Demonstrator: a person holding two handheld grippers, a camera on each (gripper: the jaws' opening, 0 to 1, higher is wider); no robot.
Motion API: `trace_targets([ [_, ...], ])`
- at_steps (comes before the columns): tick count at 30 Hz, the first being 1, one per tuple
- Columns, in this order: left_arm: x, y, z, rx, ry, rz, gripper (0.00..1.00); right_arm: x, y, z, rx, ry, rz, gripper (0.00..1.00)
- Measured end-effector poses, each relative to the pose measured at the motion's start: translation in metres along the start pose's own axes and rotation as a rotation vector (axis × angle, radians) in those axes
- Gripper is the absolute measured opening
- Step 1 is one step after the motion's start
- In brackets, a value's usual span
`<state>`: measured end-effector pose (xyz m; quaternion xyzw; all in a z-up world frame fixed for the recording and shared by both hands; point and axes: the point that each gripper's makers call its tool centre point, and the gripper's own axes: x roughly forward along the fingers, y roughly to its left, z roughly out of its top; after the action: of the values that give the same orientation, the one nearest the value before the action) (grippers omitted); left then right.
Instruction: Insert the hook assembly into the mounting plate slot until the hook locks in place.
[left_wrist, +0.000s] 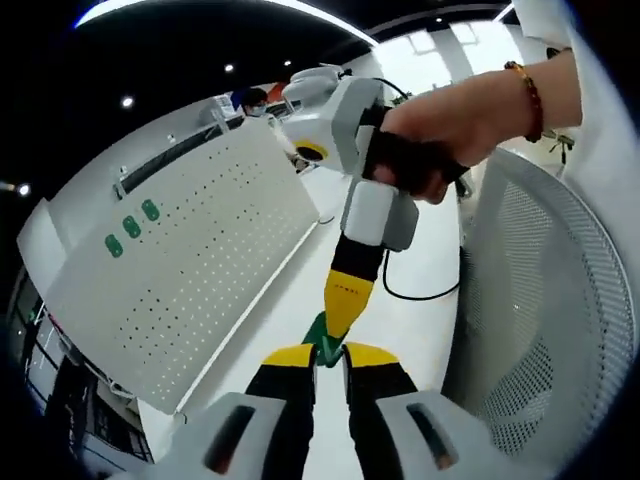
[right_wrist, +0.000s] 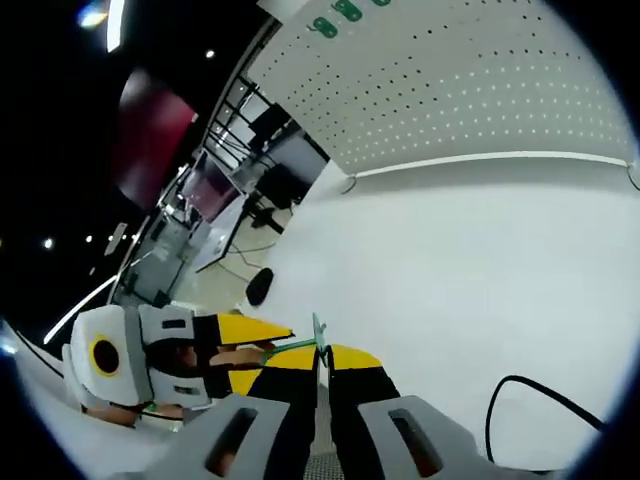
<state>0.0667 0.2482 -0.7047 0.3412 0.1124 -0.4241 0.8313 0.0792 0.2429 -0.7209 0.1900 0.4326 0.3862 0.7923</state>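
In the left gripper view, the left gripper (left_wrist: 330, 352) has its two yellow-tipped jaws drawn narrow around a small green hook (left_wrist: 325, 337), which sits pinched between the tips. Coming down from above to the same point is the right gripper (left_wrist: 340, 310), its yellow tip touching the green piece from the far side; a person's hand (left_wrist: 455, 125) with a beaded bracelet (left_wrist: 527, 98) grips its handle further up. To the left of the fingers, well apart from them, a white perforated mounting plate (left_wrist: 190, 270) leans tilted over the white table (left_wrist: 400, 290), and three green hooks (left_wrist: 131, 227) sit in a row near its upper left corner. To the right of the fingers stands a white mesh chair back (left_wrist: 545, 320). A black cable (left_wrist: 420, 295) runs over the table just beyond the jaws.

In the right gripper view, the right gripper (right_wrist: 320, 358) has its jaws nearly together, with a thin green hook stem (right_wrist: 298, 346) held between the tips and sticking out to the left. There the left gripper (right_wrist: 255, 345) meets it, jaw tips touching the green part. Far ahead of the fingers, across bare white table (right_wrist: 450, 270), the perforated plate (right_wrist: 450, 80) rises, green hooks (right_wrist: 337, 15) at its top edge. A black cable (right_wrist: 530, 390) curls to the right of the jaws.
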Motion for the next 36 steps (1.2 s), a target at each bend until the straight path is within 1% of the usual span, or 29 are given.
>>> trace_targets([
  [2, 0.001, -0.001, 0.0, 0.016, 0.007, 0.002, 0.09, 0.0, 0.001, -0.001, 0.005, 0.009, 0.005, 0.02],
  [4, 0.002, -0.002, -0.002, 0.059, 0.023, 0.008, 0.09, 0.001, 0.002, -0.003, 0.001, 0.023, 0.006, 0.02],
  [5, 0.002, -0.003, -0.002, 0.065, 0.024, 0.011, 0.09, 0.001, 0.003, -0.004, 0.003, 0.026, 0.009, 0.02],
  [7, 0.003, -0.003, -0.004, 0.121, 0.044, 0.018, 0.06, 0.002, 0.004, -0.005, 0.005, 0.031, 0.011, 0.02],
  [10, 0.004, -0.005, -0.005, 0.136, 0.055, 0.02, 0.06, 0.003, 0.005, -0.007, 0.004, 0.042, 0.012, 0.02],
  [13, 0.004, -0.003, -0.006, 0.153, 0.063, 0.032, 0.05, 0.003, 0.005, -0.008, -0.002, 0.044, 0.018, 0.02],
  [16, 0.003, -0.002, -0.006, 0.176, 0.069, 0.036, 0.04, 0.003, 0.007, -0.005, -0.038, 0.035, 0.041, 0.02],
  [19, 0.003, -0.001, -0.005, 0.198, 0.065, 0.045, 0.04, 0.002, 0.008, -0.003, -0.092, 0.021, 0.061, 0.02],
  [22, 0.003, 0.002, -0.005, 0.193, 0.07, 0.057, 0.04, 0.002, 0.011, -0.001, -0.166, 0.003, 0.08, 0.03],
  [23, 0.004, 0.003, -0.006, 0.194, 0.076, 0.063, 0.04, 0.001, 0.014, 0.0, -0.179, -0.005, 0.096, 0.04],
  [24, 0.004, 0.004, -0.006, 0.195, 0.079, 0.066, 0.04, 0.0, 0.015, -0.002, -0.158, 0.006, 0.097, 0.04],
  [25, 0.004, 0.004, -0.006, 0.192, 0.076, 0.066, 0.04, 0.0, 0.017, -0.001, -0.165, 0.003, 0.1, 0.05],
  [26, 0.004, 0.005, -0.005, 0.186, 0.075, 0.071, 0.03, -0.001, 0.019, 0.002, -0.2, -0.013, 0.112, 0.06],
  [27, 0.003, 0.007, -0.004, 0.179, 0.07, 0.08, 0.03, -0.002, 0.02, 0.002, -0.209, -0.016, 0.111, 0.07],
  [29, 0.003, 0.009, -0.002, 0.166, 0.058, 0.082, 0.03, -0.001, 0.019, 0.002, -0.222, -0.014, 0.104, 0.07],
  [30, 0.003, 0.009, -0.002, 0.164, 0.062, 0.081, 0.03, -0.001, 0.018, 0.003, -0.224, -0.016, 0.096, 0.07],
  [32, 0.002, 0.01, 0.0, 0.153, 0.046, 0.084, 0.03, -0.002, 0.016, 0.006, -0.226, -0.032, 0.092, 0.06],
  [34, 0.0, 0.011, 0.003, 0.134, 0.032, 0.083, 0.04, -0.004, 0.016, 0.01, -0.204, -0.049, 0.098, 0.06],
  [36, -0.002, 0.01, 0.006, 0.119, 0.011, 0.081, 0.04, -0.006, 0.012, 0.012, -0.207, -0.052, 0.079, 0.06],
])
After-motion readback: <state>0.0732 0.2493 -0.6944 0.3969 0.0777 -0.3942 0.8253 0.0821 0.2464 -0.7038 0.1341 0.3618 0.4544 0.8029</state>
